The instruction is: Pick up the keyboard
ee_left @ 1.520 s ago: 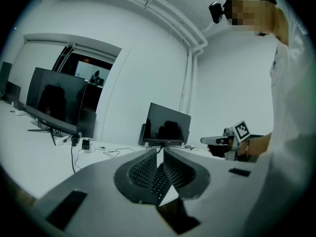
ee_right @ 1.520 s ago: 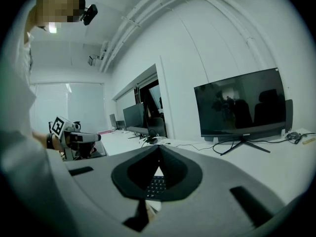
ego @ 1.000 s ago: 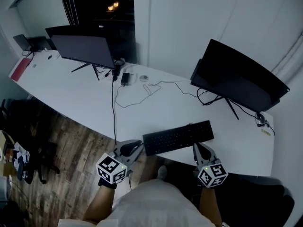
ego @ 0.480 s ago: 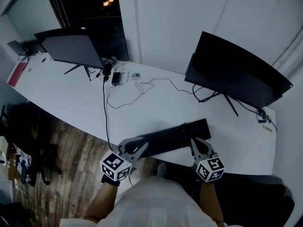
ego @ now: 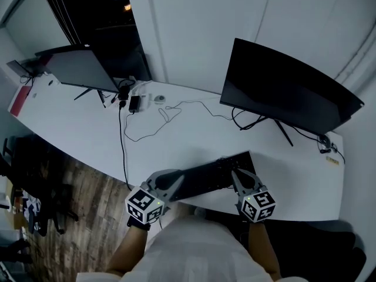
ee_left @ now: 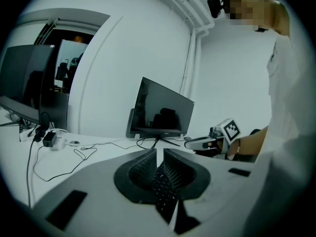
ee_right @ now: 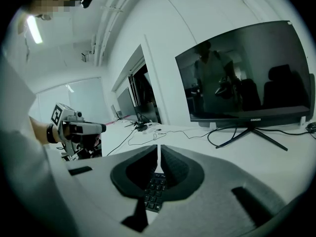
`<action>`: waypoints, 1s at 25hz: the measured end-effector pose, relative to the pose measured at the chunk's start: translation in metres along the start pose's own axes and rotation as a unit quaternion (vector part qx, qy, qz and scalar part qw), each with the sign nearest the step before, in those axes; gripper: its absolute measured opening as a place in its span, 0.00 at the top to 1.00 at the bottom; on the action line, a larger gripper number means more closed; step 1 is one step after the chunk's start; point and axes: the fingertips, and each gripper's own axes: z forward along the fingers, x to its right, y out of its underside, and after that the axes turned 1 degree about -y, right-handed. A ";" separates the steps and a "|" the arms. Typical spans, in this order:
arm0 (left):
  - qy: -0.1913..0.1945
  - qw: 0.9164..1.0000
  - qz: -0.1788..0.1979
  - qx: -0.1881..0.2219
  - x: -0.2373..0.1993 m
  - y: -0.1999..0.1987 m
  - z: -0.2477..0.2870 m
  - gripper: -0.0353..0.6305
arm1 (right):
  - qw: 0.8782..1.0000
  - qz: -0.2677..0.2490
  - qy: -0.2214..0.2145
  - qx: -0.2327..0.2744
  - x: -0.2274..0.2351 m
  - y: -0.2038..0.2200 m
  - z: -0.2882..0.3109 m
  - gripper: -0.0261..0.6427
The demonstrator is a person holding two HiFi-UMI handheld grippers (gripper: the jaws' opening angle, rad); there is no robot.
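The left gripper (ee_left: 159, 154) is holding its jaws pressed together, with only a hairline of light between the tips. The black keyboard (ee_left: 163, 187) is showing just beneath them, in the wedge behind the tips. Whether the jaws are touching it is not clear.

The right gripper (ee_right: 159, 158) is standing with its jaws a narrow slit apart, having just been opening. Keys are showing below that slit, and the pads are not pressing on them.

From the head view, the left gripper is sitting at the keyboard's left end and the right one near its right end, so the keyboard is lying between them. It is running along the near edge of the white desk (ego: 82, 125).

Behind both grippers the desk edge is dropping away to the person's body and the wooden floor (ego: 76, 201). Just outboard of the left gripper a thin cable (ego: 123, 151) is hanging over that edge. Ahead of the tips bare desktop is lying open as far as the cable's loops. A large dark monitor (ego: 282, 93) is standing well ahead of the right gripper. Outboard of the right gripper a clear strip of desk is reaching to its end edge. A second monitor (ego: 76, 69) is standing far ahead and outboard of the left gripper.
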 end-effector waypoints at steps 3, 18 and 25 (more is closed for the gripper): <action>-0.005 1.000 -0.002 -0.001 0.000 0.002 0.014 0.88 | 1.000 -0.002 -0.008 -0.010 0.009 0.005 0.005 0.93; 0.016 0.999 -0.005 -0.029 0.014 0.022 0.057 0.88 | 0.996 0.008 -0.019 -0.083 0.035 0.050 0.022 0.81; 0.036 0.998 -0.011 -0.048 0.014 0.034 0.063 0.88 | 0.993 0.023 -0.009 -0.112 0.039 0.071 0.032 0.77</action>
